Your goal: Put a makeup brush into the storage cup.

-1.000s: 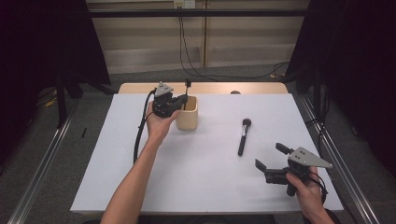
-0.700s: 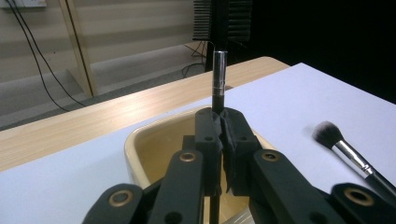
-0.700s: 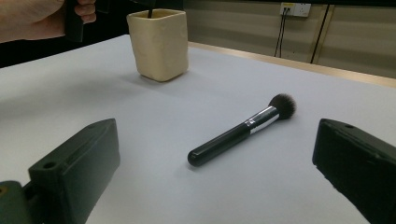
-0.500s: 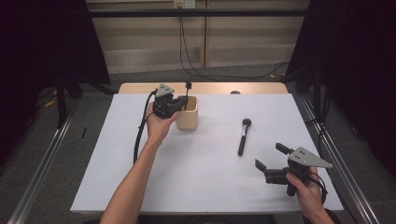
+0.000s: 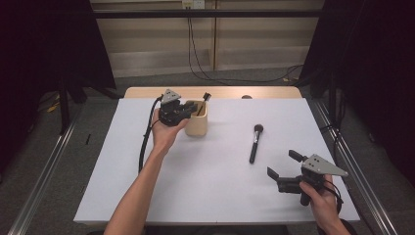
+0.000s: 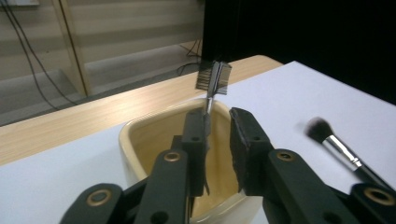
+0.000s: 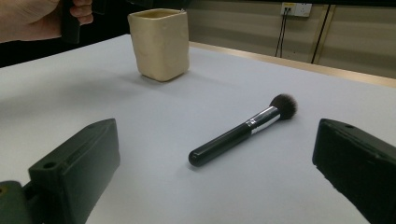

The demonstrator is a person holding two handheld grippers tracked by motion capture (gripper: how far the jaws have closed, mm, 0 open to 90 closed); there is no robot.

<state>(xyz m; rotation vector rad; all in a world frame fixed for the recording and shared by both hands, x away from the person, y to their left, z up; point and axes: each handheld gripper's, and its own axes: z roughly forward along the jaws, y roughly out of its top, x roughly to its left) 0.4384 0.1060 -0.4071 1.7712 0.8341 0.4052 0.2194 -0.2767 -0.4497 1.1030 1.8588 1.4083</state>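
A cream cup (image 5: pixel 196 121) stands at the back of the white table. In it a small comb brush (image 5: pixel 205 97) stands leaning, its toothed head (image 6: pixel 213 77) above the rim (image 6: pixel 140 135). My left gripper (image 5: pixel 193 108) hovers over the cup's mouth. Its jaws have just been opening and are now open by a narrow gap (image 6: pixel 218 122). The brush's thin stem lies beside one pad, not pinched. A black powder brush (image 5: pixel 254 142) lies flat mid-table (image 7: pixel 243 129). My right gripper (image 5: pixel 283 163) is held low near the front right, open wide, facing that brush (image 7: pixel 219 140).
The cup (image 7: pixel 160 43) shows far left in the right gripper view, beside the hand that holds the left gripper. A wooden strip (image 5: pixel 220 92) runs behind the white table top (image 5: pixel 205 196). Cables hang down the back wall.
The comb brush has sunk a little and leans further right in the cup. Neither hand has shifted.
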